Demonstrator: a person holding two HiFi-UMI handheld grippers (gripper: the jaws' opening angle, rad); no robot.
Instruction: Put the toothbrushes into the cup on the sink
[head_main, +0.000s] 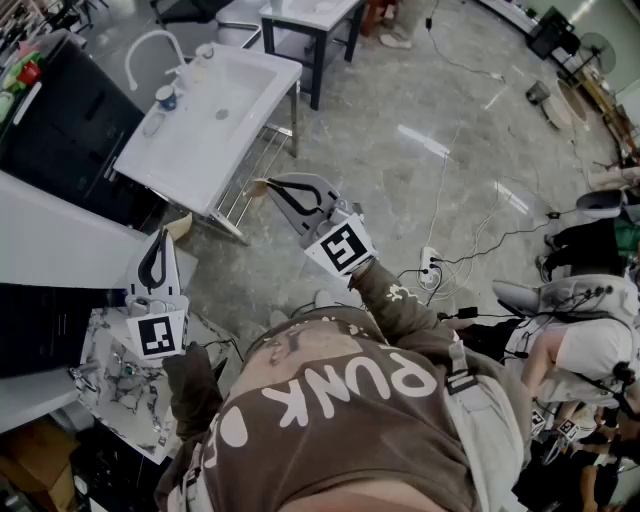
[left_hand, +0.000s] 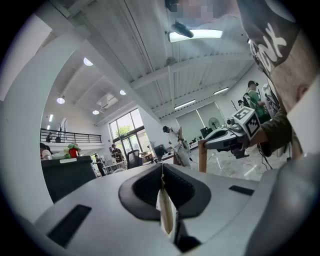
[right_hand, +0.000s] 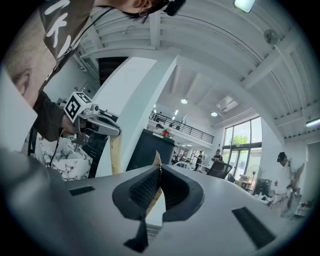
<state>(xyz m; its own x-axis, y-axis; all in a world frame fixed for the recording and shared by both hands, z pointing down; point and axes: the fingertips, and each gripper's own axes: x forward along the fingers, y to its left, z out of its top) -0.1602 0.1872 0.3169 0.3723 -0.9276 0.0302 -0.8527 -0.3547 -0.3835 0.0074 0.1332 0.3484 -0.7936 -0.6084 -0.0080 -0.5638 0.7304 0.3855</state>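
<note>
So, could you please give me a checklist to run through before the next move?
1. Left gripper empty: ok, jaws together on nothing.
2. Right gripper empty: ok, jaws together on nothing.
3. Jaws open for a pick: not ok, both shut.
4. Cup on the sink: ok.
5. Toothbrushes located: cannot tell, none can be made out.
6. Grippers at the sink: not ok, both are held away from it.

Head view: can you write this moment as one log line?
left gripper: shut | right gripper: shut | both: away from sink | cup: on sink, untouched
</note>
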